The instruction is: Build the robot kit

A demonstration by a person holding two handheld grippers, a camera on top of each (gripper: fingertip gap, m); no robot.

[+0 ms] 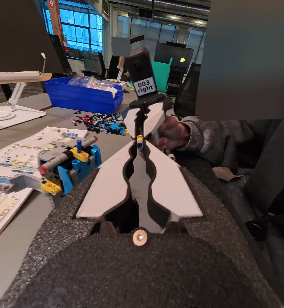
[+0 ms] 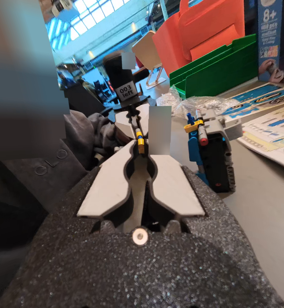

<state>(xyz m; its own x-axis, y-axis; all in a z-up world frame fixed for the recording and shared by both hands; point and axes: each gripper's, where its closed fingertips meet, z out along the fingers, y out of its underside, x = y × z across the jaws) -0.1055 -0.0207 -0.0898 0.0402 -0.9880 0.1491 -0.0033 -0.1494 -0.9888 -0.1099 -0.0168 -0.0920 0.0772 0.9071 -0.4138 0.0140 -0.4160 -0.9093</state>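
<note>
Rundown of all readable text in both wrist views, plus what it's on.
I won't quote writing; these things bear it:
White label on black camera, left wrist view: legible.
White label on black camera, right wrist view: legible.
Blue box: large print.
Instruction booklet: too small.
Dark embossed surface: raised letters.
Red sign: blurred.

1. Right gripper (image 2: 141, 150): white fingers with black pads, near centre, closed on one end of a small yellow-and-blue axle piece (image 2: 140, 139).
2. Left gripper (image 2: 136, 129): faces it from beyond, tips pinching the same piece's far end.
3. Brick model (image 2: 211, 150): black, blue and grey, upright on the table (image 2: 254, 216), right of the grippers.
4. Instruction sheets (image 2: 271, 126): far right.
5. Green bin (image 2: 221, 73) and orange bag (image 2: 196, 33): far right, beyond crumpled clear plastic (image 2: 179, 100).
</note>
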